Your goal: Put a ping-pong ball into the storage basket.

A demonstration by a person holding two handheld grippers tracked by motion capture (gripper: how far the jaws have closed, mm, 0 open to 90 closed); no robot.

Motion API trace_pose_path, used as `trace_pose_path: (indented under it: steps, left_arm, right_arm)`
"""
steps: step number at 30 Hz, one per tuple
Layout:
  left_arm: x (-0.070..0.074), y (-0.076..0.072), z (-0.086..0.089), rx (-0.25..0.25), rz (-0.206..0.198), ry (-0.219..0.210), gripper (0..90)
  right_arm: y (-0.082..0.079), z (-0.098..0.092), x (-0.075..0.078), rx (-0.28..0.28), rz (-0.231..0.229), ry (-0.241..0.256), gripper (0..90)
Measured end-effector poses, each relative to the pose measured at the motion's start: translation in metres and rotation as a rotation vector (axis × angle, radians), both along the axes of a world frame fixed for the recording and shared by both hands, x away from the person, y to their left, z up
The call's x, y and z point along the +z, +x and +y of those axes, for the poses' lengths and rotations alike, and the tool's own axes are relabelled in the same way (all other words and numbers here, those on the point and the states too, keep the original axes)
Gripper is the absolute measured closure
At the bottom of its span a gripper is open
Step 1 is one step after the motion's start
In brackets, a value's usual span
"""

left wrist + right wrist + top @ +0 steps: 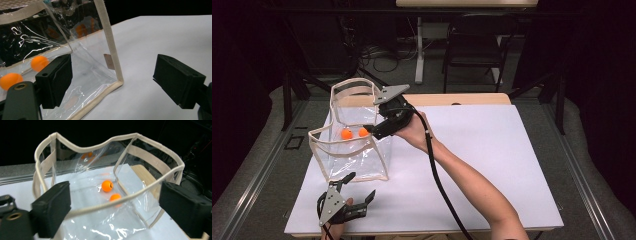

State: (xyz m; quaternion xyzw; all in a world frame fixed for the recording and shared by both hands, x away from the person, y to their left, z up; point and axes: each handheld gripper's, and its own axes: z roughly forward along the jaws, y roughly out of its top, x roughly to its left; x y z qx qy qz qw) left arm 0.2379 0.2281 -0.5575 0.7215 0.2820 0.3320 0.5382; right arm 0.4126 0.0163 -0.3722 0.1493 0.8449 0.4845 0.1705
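Observation:
A clear plastic bag (357, 161) with cream trim stands open on the left of the white tabletop (482, 150). Two orange balls (346, 134) lie on its bottom, side by side. My right gripper (374, 131) is at the bag's right rim, tilted down toward the opening. In the right gripper view its jaws stand wide open (112, 212), with the bag's near rim (100, 206) just ahead of them and the balls (107, 185) beyond. My left gripper (361, 186) rests low near the table's front edge, open, with the bag's lower front corner (117, 81) between its jaws (112, 82), untouched.
A wooden strip (472, 99) borders the tabletop at the back. Beyond it stand a black chair (474, 47), a white table leg (419, 50) and floor cables (379, 52). The right arm's cable (439, 185) trails across the table's middle.

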Motion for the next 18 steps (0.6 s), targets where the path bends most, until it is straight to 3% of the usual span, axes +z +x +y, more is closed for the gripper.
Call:
trace_pose_path:
  steps: [13, 18]
  left_arm:
    - [0.000, 0.000, 0.000, 0.000, 0.001, -0.001, 15.5]
    - [0.000, 0.000, 0.000, 0.000, 0.002, -0.003, 15.5]
  right_arm:
    - [-0.011, -0.031, -0.004, 0.036, 0.017, 0.049, 4.3]
    - [-0.013, -0.038, -0.008, 0.032, 0.023, 0.039, 4.3]
